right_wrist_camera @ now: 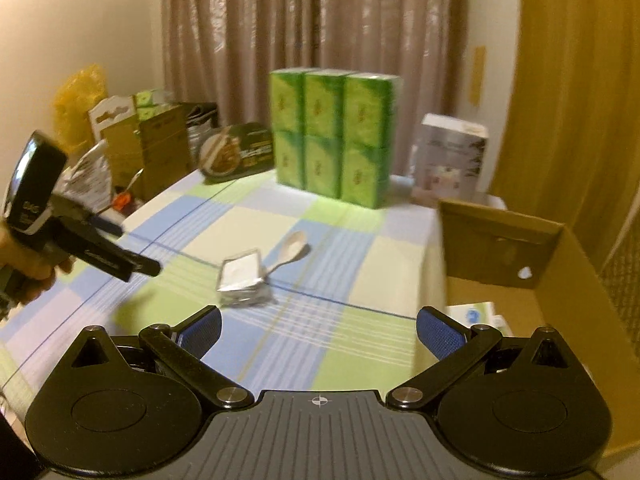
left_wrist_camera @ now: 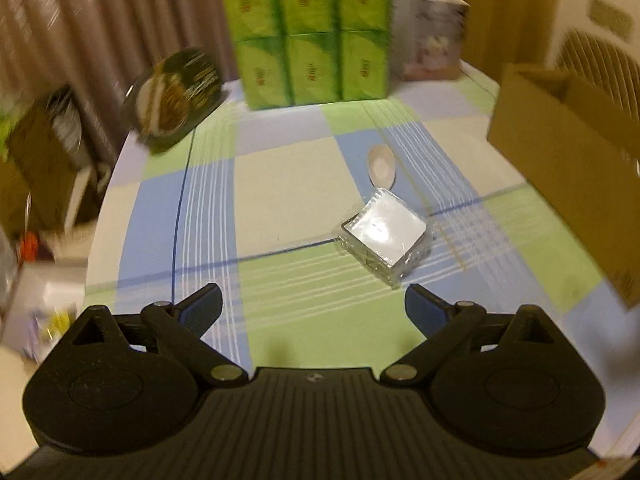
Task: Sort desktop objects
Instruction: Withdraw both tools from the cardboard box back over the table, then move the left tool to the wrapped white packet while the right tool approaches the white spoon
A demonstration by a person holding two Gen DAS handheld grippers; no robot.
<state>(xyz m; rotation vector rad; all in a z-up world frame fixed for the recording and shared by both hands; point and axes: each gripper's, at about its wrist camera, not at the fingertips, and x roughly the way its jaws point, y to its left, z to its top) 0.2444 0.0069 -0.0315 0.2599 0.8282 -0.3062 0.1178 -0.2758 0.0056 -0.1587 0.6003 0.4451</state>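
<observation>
From the left wrist view, the left gripper (left_wrist_camera: 313, 304) hangs over the checked tablecloth (left_wrist_camera: 280, 184) with its jaws spread wide and nothing between them. Ahead and to the right lies a foil-wrapped square packet (left_wrist_camera: 384, 236), with a white spoon (left_wrist_camera: 381, 165) just beyond it, touching or nearly so. A cardboard box (left_wrist_camera: 568, 168) stands at the right edge, and green tissue packs (left_wrist_camera: 308, 32) at the back.

From the right wrist view, the right gripper (right_wrist_camera: 319, 330) also has its jaws wide apart and empty. The packet (right_wrist_camera: 241, 277) and spoon (right_wrist_camera: 291, 249) lie mid-table. The open box (right_wrist_camera: 520, 248) sits to the right; the left gripper (right_wrist_camera: 140, 266) hovers at left, held in a hand (right_wrist_camera: 28, 264).
</observation>
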